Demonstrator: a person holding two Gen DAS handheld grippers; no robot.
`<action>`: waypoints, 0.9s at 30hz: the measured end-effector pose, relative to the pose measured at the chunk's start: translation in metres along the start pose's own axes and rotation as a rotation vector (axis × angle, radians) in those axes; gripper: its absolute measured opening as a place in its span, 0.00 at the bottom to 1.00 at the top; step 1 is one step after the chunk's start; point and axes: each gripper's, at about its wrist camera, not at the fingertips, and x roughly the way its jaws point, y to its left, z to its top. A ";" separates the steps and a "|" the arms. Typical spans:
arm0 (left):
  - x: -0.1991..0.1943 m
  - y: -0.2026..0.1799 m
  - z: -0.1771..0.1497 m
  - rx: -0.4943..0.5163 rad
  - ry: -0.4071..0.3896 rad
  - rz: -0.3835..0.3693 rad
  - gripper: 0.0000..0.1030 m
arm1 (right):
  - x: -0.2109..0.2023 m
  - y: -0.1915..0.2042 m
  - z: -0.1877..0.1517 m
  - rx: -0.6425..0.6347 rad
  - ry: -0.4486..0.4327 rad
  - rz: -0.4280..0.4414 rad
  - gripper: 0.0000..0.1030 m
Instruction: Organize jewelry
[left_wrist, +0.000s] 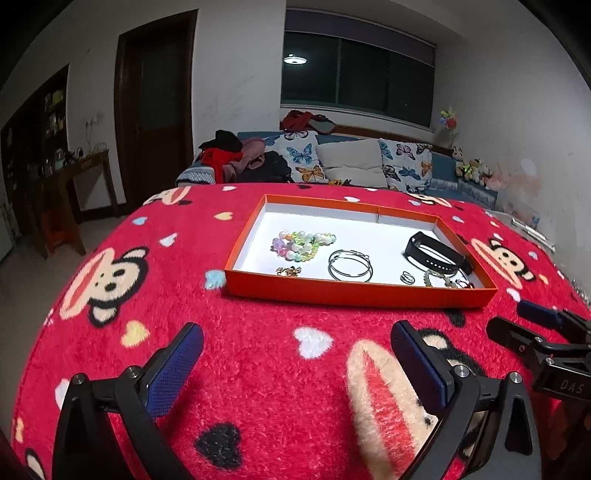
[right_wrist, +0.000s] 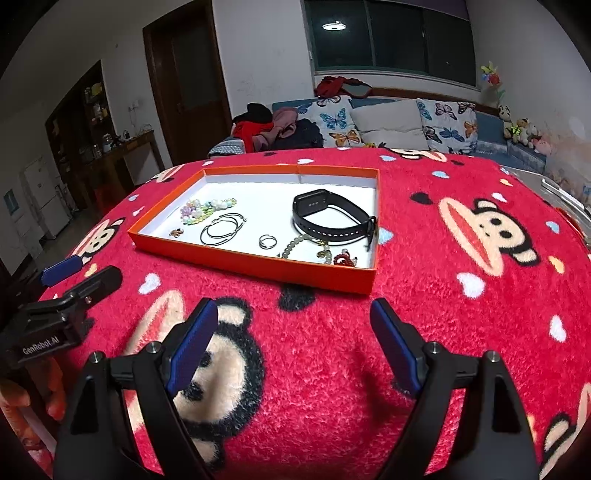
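Both grippers, left gripper (left_wrist: 295, 363) and right gripper (right_wrist: 291, 341), hover with fingers apart and empty over the red plush cartoon-monkey surface (right_wrist: 332, 350), ready for jewelry gathered in the shallow orange cardboard tray (right_wrist: 258, 266).

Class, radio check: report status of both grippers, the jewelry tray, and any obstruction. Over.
Left gripper and right gripper: jaws open, empty, short of the tray. Watch, hoops, bead bracelets inside. Nothing in the way.
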 end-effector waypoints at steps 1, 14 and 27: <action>0.000 0.001 0.000 -0.004 0.001 0.000 1.00 | 0.000 0.000 0.000 0.002 -0.001 -0.002 0.83; -0.001 -0.006 0.000 0.032 -0.009 0.011 1.00 | -0.003 0.007 -0.001 -0.035 -0.015 -0.035 0.85; 0.001 -0.005 -0.001 0.029 0.002 0.017 1.00 | -0.001 0.005 0.000 -0.024 -0.005 -0.040 0.85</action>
